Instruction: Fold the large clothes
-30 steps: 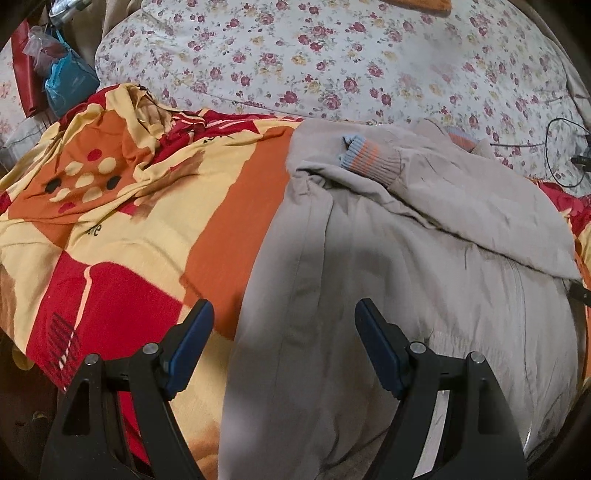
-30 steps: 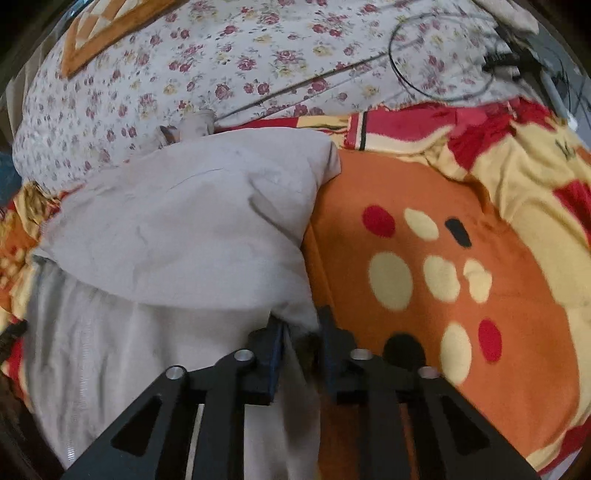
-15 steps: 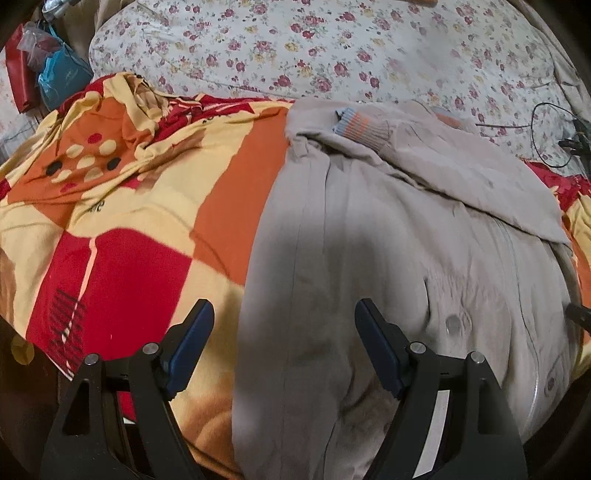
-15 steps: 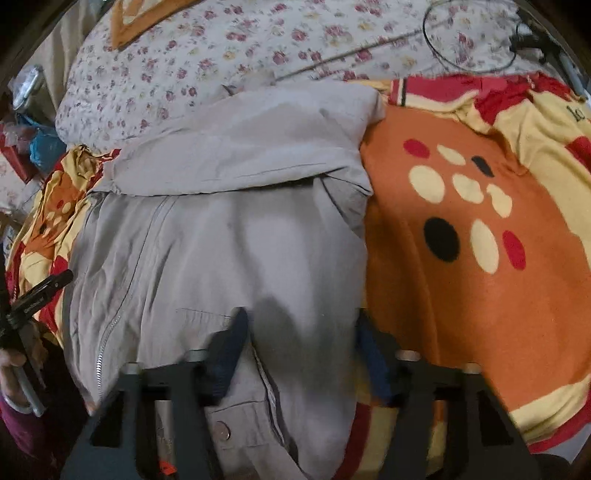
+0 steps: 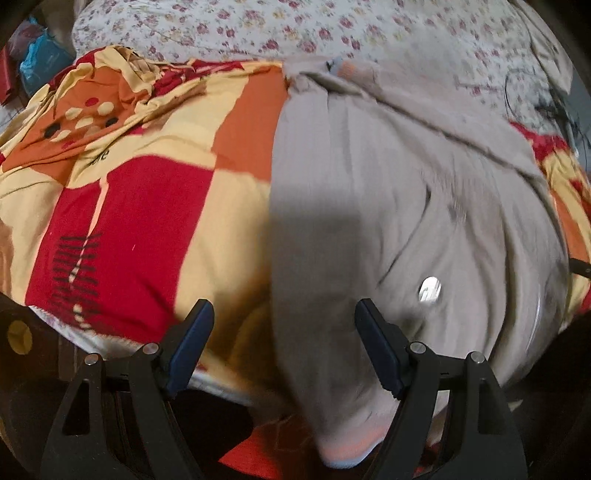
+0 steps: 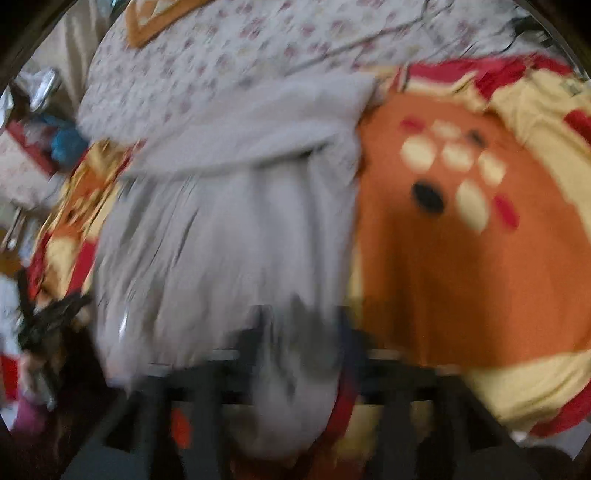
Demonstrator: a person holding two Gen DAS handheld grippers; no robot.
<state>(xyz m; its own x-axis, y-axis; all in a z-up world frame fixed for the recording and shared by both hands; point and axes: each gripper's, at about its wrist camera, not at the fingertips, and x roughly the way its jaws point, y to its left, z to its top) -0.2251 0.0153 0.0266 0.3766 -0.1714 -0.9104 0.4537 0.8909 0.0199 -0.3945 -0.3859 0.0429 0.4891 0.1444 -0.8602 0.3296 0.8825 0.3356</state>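
Observation:
A grey-beige jacket lies flat on an orange, red and yellow blanket. One sleeve is folded across its top, and its hem hangs over the bed's near edge. My left gripper is open above the jacket's left edge near the hem, its pads clear of the cloth. The right wrist view is blurred. In it the jacket runs down to my right gripper, whose jaws are opening with the hem below and between the fingers, not pinched. The left gripper shows at that view's left edge.
A floral sheet covers the far half of the bed. A black cable lies at the far right. A blue bag and clutter sit at the far left. Dark floor lies below the near bed edge.
My right gripper let go of the folded jacket edge and opened. Both grippers pulled back toward the near bed edge, bringing the jacket's hem into view.

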